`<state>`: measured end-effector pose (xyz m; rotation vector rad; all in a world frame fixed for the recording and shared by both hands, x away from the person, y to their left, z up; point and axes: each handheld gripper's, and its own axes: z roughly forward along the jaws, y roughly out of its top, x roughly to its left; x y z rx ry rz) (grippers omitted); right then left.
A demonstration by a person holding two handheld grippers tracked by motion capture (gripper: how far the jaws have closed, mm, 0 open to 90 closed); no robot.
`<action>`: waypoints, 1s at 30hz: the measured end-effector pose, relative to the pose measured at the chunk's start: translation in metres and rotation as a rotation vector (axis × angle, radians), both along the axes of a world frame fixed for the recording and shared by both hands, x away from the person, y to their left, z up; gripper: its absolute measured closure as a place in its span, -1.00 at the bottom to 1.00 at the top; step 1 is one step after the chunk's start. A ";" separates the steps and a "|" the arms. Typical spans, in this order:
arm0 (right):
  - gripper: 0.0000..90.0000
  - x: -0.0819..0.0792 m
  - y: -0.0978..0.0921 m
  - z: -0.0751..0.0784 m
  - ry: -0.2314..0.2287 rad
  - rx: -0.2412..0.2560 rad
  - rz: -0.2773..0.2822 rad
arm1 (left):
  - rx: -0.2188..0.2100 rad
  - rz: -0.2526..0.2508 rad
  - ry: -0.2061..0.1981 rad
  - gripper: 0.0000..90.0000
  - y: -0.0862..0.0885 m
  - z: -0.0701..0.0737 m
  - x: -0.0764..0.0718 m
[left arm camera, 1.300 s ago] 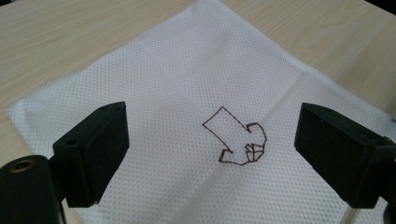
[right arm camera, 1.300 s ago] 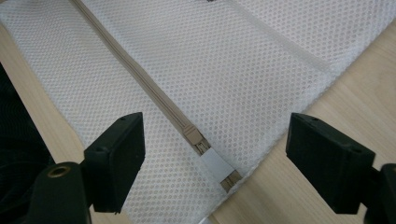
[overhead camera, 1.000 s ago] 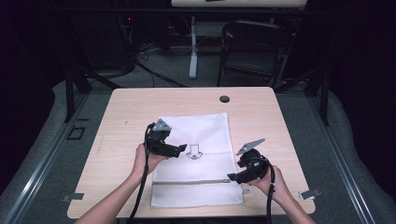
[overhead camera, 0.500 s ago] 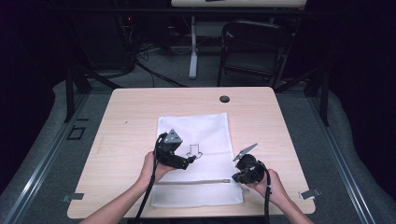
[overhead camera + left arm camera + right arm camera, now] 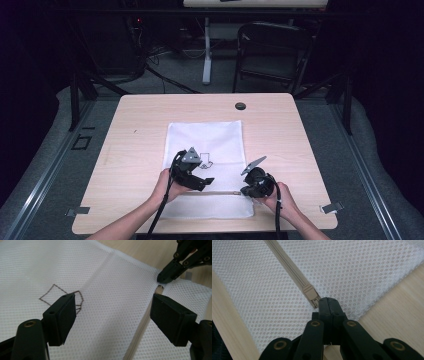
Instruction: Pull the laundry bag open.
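A white mesh bag [image 5: 210,145] lies flat on the wooden table [image 5: 145,125], with a beige zipper [image 5: 287,265] running across its near part. My right gripper [image 5: 327,303] is shut on the pull tab of the zipper slider [image 5: 309,292] near the bag's right edge; in the high view the right gripper [image 5: 245,191] sits at the zipper's right end. My left gripper [image 5: 116,315] hovers open just above the mesh, its pads [image 5: 61,317] spread either side of the zipper [image 5: 140,332]. A brown outline drawing [image 5: 62,296] marks the bag. The left gripper [image 5: 204,182] points right, toward the other one.
A small black round object [image 5: 240,105] rests near the table's far edge. A dark folding chair [image 5: 270,50] stands beyond the table. Metal clips [image 5: 332,207] sit at the front corners. Bare wood lies left and right of the bag.
My left gripper has moved from the bag's middle left toward the person and to the right, down near the zipper. The right gripper has shifted slightly left, still shut on the pull tab.
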<state>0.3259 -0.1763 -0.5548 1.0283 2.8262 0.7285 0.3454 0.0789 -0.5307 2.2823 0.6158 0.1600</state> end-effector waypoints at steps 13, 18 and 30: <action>1.00 0.003 0.012 -0.002 -0.010 0.034 0.043 | 0.001 -0.147 0.050 -0.07 -0.028 -0.026 -0.005; 1.00 0.001 0.010 0.003 -0.008 0.062 0.040 | -0.001 -0.201 0.063 0.12 -0.035 -0.032 -0.003; 1.00 0.000 0.013 -0.002 -0.006 0.032 0.005 | 0.027 -0.260 0.057 0.50 -0.057 -0.042 -0.006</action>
